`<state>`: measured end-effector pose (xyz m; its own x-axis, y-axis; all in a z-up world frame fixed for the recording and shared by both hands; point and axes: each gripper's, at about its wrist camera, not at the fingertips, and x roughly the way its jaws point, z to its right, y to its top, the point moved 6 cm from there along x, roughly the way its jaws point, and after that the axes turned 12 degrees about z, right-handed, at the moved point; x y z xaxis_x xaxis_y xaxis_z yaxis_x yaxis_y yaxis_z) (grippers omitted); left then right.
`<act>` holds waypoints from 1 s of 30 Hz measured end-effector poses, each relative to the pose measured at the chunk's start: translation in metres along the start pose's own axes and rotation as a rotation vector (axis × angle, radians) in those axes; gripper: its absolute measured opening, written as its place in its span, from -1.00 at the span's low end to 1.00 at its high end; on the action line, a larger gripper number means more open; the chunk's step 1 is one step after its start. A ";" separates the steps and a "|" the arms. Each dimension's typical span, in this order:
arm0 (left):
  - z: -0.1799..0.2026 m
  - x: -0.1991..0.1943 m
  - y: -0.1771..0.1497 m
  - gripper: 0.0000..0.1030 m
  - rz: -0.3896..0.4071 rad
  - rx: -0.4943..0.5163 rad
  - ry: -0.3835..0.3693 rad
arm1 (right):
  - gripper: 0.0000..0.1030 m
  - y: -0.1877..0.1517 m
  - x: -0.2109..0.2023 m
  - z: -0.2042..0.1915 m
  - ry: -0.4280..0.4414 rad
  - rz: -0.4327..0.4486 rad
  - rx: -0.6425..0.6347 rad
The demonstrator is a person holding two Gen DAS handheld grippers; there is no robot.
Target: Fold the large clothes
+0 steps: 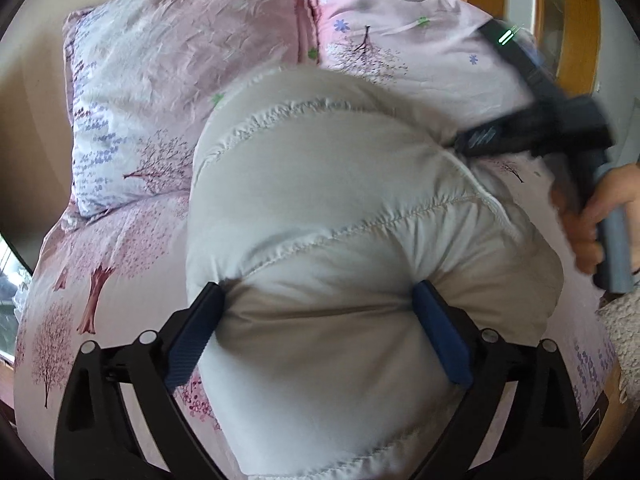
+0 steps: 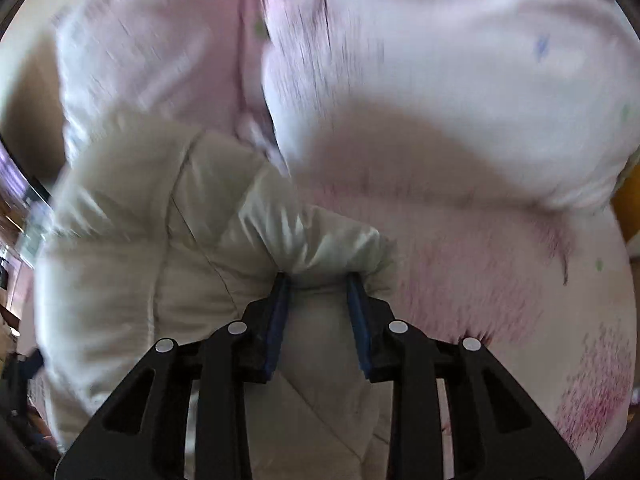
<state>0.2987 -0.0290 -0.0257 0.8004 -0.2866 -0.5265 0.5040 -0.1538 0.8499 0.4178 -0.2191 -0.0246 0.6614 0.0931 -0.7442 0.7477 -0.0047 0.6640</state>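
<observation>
A puffy white quilted jacket (image 1: 340,208) lies bunched on a bed with a pink tree-print cover (image 1: 100,280). My left gripper (image 1: 320,292) has its blue-padded fingers (image 1: 192,336) pressed into a thick fold of the jacket's near edge, jaws wide around the padding. My right gripper (image 2: 318,280) is shut on another fold of the jacket (image 2: 160,260); it also shows in the left wrist view (image 1: 532,128) at the jacket's far right edge, held by a hand. The right wrist view is motion-blurred.
Two pink-and-white floral pillows (image 1: 168,80) lie at the head of the bed beyond the jacket. A wooden headboard or frame (image 1: 576,40) stands at the upper right. A beige wall (image 1: 24,120) runs along the left.
</observation>
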 end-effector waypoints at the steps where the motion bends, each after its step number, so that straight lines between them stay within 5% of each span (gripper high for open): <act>1: 0.003 0.000 0.002 0.87 0.006 0.008 0.001 | -0.41 -0.006 0.008 0.001 -0.008 -0.028 -0.003; 9: 0.009 0.004 0.004 0.90 0.009 0.025 0.020 | -0.40 -0.019 0.021 0.014 0.020 -0.108 0.064; 18: 0.001 -0.019 -0.001 0.91 0.034 -0.012 0.057 | -0.23 -0.042 -0.087 0.008 0.113 0.103 0.074; 24: 0.004 -0.039 -0.008 0.96 0.064 -0.012 0.098 | -0.23 -0.082 -0.122 0.001 0.072 0.198 0.023; 30: 0.006 -0.032 -0.024 0.97 0.032 -0.064 0.058 | -0.09 -0.124 -0.077 0.002 0.039 0.104 0.029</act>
<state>0.2588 -0.0216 -0.0288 0.8327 -0.2349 -0.5015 0.4966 -0.0838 0.8639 0.2740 -0.2281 -0.0495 0.7334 0.1294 -0.6674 0.6767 -0.0452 0.7348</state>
